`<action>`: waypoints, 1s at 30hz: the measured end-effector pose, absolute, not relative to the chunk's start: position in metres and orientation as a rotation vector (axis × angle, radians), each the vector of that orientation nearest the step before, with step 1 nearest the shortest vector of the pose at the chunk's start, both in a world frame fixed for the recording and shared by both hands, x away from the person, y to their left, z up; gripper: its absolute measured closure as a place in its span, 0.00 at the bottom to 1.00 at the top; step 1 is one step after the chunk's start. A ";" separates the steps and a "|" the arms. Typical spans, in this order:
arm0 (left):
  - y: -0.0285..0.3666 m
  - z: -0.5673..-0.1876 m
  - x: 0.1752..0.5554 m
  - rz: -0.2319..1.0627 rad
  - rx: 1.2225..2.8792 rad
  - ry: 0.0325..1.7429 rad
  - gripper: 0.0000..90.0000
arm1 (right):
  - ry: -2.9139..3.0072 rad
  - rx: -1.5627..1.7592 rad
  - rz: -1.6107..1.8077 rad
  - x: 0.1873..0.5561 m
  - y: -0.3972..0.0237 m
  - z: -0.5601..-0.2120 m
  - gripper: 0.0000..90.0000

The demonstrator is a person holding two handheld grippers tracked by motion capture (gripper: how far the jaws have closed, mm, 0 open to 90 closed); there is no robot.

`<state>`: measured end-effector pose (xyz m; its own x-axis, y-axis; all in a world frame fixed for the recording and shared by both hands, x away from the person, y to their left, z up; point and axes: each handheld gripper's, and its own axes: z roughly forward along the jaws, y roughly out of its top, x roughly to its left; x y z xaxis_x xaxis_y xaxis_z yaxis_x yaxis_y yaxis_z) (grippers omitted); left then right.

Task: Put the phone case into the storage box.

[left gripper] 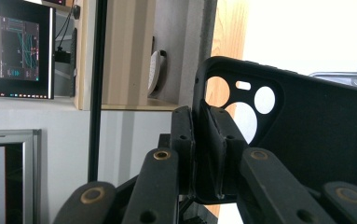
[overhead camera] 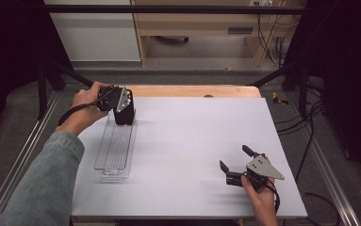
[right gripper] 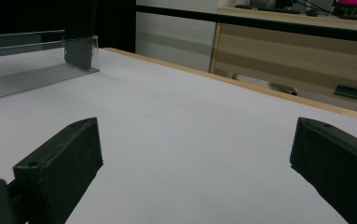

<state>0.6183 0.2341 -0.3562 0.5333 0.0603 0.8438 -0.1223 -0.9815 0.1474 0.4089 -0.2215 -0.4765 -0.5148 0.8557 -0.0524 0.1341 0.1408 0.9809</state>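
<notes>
I am at a pale grey table (overhead camera: 183, 155), holding a two-jaw gripper in each hand. In the upper left of the high view, my left gripper (overhead camera: 121, 109) is clamped on a black phone case (left gripper: 306, 135), holding it upright over the far end of a long, clear plastic tray (overhead camera: 116, 146) that lies down the left side of the table. From the left gripper view, the jaws pinch one edge wall of the case near its camera cut-outs, which sit in the middle of that frame.

The case looks light, thin and somewhat flexible, probably rubbery, so I judge it will bend rather than break and should not slip easily. A grip on the rim or edge wall, as now, seems best; the broad back would flex under a pinch.

At the lower right of the high view, my right gripper (overhead camera: 237, 165) rests low near the table's edge, jaws spread wide and holding nothing. In the right gripper view the tray (right gripper: 31, 65) sits at the upper left.
</notes>
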 end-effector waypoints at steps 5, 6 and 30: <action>0.235 -0.357 0.620 1.432 2.580 -0.046 0.89 | 1.775 0.954 1.424 0.409 -0.221 -0.477 0.03; 0.236 -0.357 0.620 1.433 2.583 -0.044 0.88 | 1.774 0.955 1.424 0.409 -0.221 -0.477 0.03; 0.237 -0.351 0.608 1.457 2.472 0.184 0.33 | 1.760 0.958 1.435 0.408 -0.223 -0.475 0.03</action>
<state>0.6083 0.2365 -0.3513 0.4877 0.2412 0.8391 -0.0254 -0.9568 0.2898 0.4080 -0.2232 -0.4748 -0.5107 0.8586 -0.0450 0.1292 0.1284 0.9833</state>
